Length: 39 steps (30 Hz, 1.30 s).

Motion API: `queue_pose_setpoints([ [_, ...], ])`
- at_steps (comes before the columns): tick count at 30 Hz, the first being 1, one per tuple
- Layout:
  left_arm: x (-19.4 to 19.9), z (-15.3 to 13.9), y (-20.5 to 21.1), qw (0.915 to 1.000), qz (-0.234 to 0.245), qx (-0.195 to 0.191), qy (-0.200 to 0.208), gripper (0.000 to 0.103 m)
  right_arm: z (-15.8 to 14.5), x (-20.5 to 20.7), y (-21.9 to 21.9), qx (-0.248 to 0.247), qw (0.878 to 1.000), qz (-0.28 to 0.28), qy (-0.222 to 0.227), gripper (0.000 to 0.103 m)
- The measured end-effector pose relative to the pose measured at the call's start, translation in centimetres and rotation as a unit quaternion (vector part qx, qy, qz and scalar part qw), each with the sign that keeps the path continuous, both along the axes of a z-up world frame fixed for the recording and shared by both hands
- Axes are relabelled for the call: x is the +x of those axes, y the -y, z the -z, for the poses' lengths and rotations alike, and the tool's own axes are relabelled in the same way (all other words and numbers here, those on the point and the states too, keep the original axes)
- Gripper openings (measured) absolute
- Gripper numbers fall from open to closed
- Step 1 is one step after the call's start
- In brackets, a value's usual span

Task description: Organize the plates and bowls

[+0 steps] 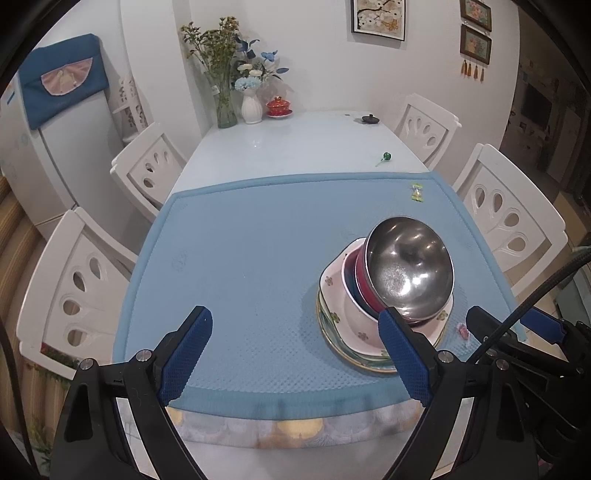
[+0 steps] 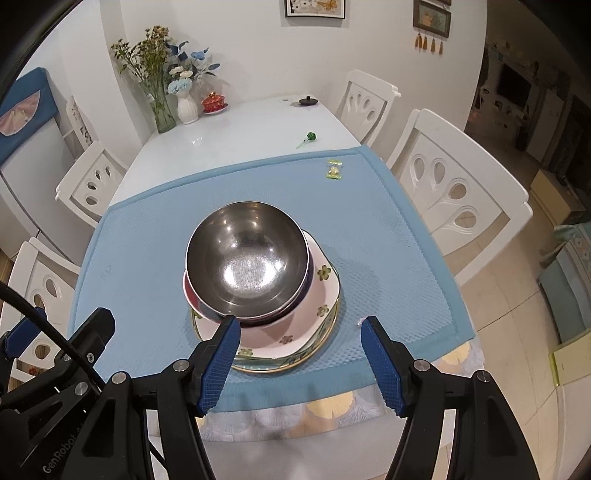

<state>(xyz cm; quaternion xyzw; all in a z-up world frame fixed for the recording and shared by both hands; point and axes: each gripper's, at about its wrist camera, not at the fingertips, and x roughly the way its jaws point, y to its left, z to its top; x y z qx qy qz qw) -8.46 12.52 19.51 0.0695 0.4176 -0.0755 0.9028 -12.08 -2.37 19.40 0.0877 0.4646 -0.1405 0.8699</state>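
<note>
While both grippers are hovering above the near edge of the blue textured mat [image 1: 240,258], the shiny steel bowl [image 2: 246,260] is sitting on top of a stack near the mat's front right part. Under it are nesting a dark red bowl [image 1: 364,284], a white square plate with green flowers [image 2: 314,317] and a gold-rimmed round plate [image 2: 317,345]. The left gripper [image 1: 295,350] is standing wide apart, holding nothing. The right gripper [image 2: 301,354] is also gaping, its left finger overlapping the stack's front edge. A yellow-green wrapped candy [image 2: 334,169] is lying at the mat's far right corner on the white bench [image 1: 288,144].

You face a white table [image 1: 280,144] ringed by white chairs [image 2: 454,192], white walls hung with framed pictures [image 1: 378,16].
</note>
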Motion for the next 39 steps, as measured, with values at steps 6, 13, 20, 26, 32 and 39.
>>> queue_pose_setpoints([
  [6,1.1,0.2,0.0,1.0000,-0.001,0.001,-0.006,0.091,0.3,1.1,0.2,-0.003,1.000,-0.004,-0.007,0.066],
  [13,1.9,0.3,-0.1,1.0000,-0.002,0.004,-0.008,0.091,0.2,1.9,0.0,-0.016,1.000,-0.006,-0.006,0.066],
  [20,2.5,0.4,-0.3,1.0000,-0.005,0.001,-0.007,0.091,0.2,2.4,-0.1,-0.026,1.000,-0.010,-0.004,0.066],
  [26,2.8,0.6,-0.7,0.9998,-0.013,0.002,-0.012,0.091,0.3,3.0,-0.5,-0.031,0.999,-0.018,-0.008,0.066],
  [32,3.0,1.0,-1.1,0.9996,-0.021,0.001,-0.020,0.091,0.7,3.4,-0.9,-0.029,0.999,-0.028,-0.017,0.066],
  [39,2.9,1.0,-1.1,0.9995,-0.028,0.001,-0.018,0.091,0.9,3.7,-1.0,-0.028,0.999,-0.034,-0.017,0.066],
])
